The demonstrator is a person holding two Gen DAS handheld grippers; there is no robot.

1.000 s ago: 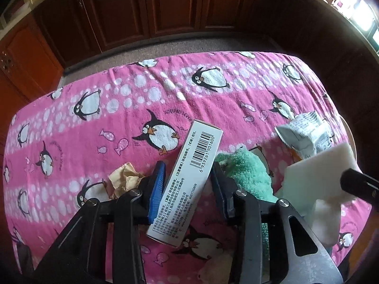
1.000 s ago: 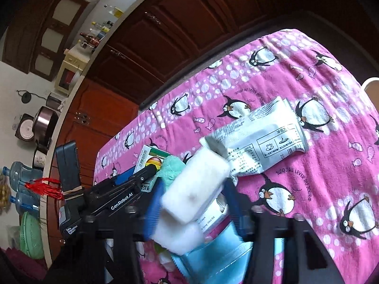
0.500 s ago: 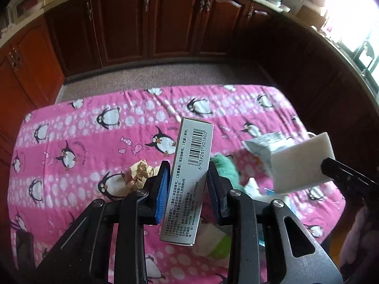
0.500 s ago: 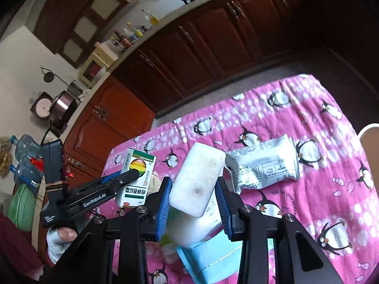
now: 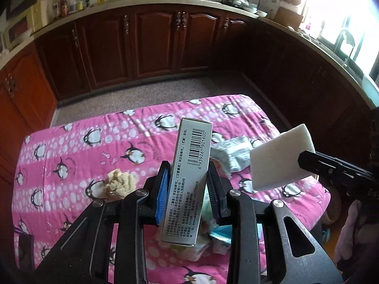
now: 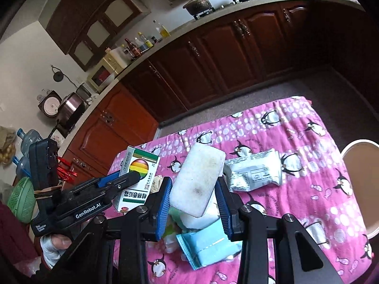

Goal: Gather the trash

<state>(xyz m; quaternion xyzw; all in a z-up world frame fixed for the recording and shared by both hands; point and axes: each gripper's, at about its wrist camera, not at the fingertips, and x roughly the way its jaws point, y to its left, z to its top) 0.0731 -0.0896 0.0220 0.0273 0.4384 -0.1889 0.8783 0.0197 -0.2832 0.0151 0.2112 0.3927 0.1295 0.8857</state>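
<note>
My left gripper [image 5: 188, 184] is shut on a grey medicine box [image 5: 189, 177] with a barcode and holds it high above the table. The box also shows in the right wrist view [image 6: 136, 179], with its rainbow logo. My right gripper [image 6: 193, 194] is shut on a white sponge block [image 6: 197, 179], also lifted; the block appears at the right of the left wrist view [image 5: 279, 158]. On the pink penguin tablecloth [image 5: 71, 156] lie a crumpled beige paper [image 5: 119, 183], a silver-white wrapper [image 6: 254, 174], a light blue packet [image 6: 208, 243] and white tissue scraps.
A beige bin with a white rim [image 6: 362, 184] stands beside the table's right edge. Dark wooden cabinets [image 5: 154, 42] run behind the table across grey floor. A green basket [image 6: 21, 198] and water bottles stand at the far left.
Both grippers have risen well above the table with their loads; the table looks smaller and more of the kitchen shows. The trash on the cloth has not moved.
</note>
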